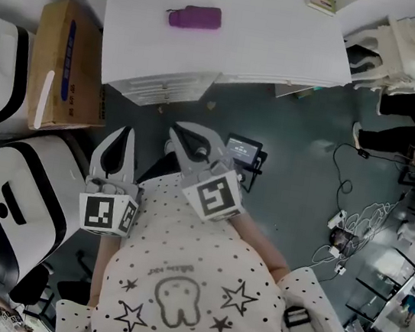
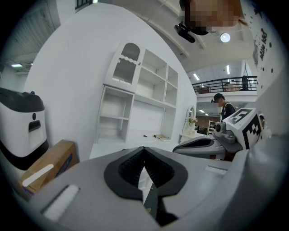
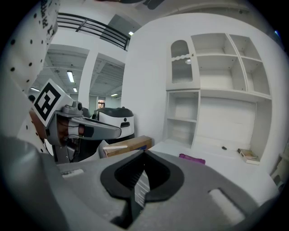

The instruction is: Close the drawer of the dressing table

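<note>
Dressing table (image 1: 234,41): white painted tabletop, smooth, matt. Purple pouch (image 1: 194,17) on the dressing table: soft, fabric-like. Cardboard box (image 1: 68,63) left of the dressing table: brown, matt. Left tongs (image 1: 125,135) and right tongs (image 1: 184,131): grey matt plastic.

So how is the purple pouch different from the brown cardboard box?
The small purple pouch lies on the white dressing table; the brown cardboard box sits beside it. The pouch is much smaller than the box. The pouch is plain; the box has a blue stripe. Both are oblong.
</note>
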`<state>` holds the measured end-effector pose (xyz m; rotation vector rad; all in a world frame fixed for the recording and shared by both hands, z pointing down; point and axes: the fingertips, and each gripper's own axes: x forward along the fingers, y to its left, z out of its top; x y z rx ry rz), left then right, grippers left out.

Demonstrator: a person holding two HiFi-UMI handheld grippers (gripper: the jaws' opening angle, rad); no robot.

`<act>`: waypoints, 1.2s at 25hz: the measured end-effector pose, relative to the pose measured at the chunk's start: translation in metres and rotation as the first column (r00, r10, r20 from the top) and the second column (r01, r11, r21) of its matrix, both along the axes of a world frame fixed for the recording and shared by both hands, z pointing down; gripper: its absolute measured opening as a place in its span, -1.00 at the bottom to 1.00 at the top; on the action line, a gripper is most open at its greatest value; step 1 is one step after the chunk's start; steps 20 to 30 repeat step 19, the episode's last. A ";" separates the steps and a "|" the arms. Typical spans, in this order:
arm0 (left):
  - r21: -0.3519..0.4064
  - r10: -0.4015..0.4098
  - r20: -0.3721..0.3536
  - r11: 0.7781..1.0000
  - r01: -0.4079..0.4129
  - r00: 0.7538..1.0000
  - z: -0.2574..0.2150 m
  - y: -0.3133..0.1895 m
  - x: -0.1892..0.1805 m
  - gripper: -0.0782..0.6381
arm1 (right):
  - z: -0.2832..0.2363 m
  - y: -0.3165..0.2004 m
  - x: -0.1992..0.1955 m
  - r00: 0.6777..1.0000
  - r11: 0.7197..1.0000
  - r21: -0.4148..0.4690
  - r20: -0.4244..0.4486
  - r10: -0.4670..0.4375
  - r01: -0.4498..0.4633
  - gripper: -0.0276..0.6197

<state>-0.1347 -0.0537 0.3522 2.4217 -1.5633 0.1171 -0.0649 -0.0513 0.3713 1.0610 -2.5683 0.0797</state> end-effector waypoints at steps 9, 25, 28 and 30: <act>-0.005 -0.013 -0.001 1.000 0.013 1.000 -0.001 -0.001 -0.004 -0.79 | 0.001 -0.001 -0.003 1.000 1.000 -0.005 0.005 -0.007 0.007 -0.91; -0.013 -0.016 -0.010 1.000 0.015 1.000 0.003 -0.005 -0.011 -0.79 | 0.005 -0.004 -0.010 1.000 1.000 -0.013 -0.004 -0.015 0.015 -0.91; -0.013 -0.016 -0.010 1.000 0.015 1.000 0.003 -0.005 -0.011 -0.79 | 0.005 -0.004 -0.010 1.000 1.000 -0.013 -0.004 -0.015 0.015 -0.91; -0.013 -0.016 -0.010 1.000 0.015 1.000 0.003 -0.005 -0.011 -0.79 | 0.005 -0.004 -0.010 1.000 1.000 -0.013 -0.004 -0.015 0.015 -0.91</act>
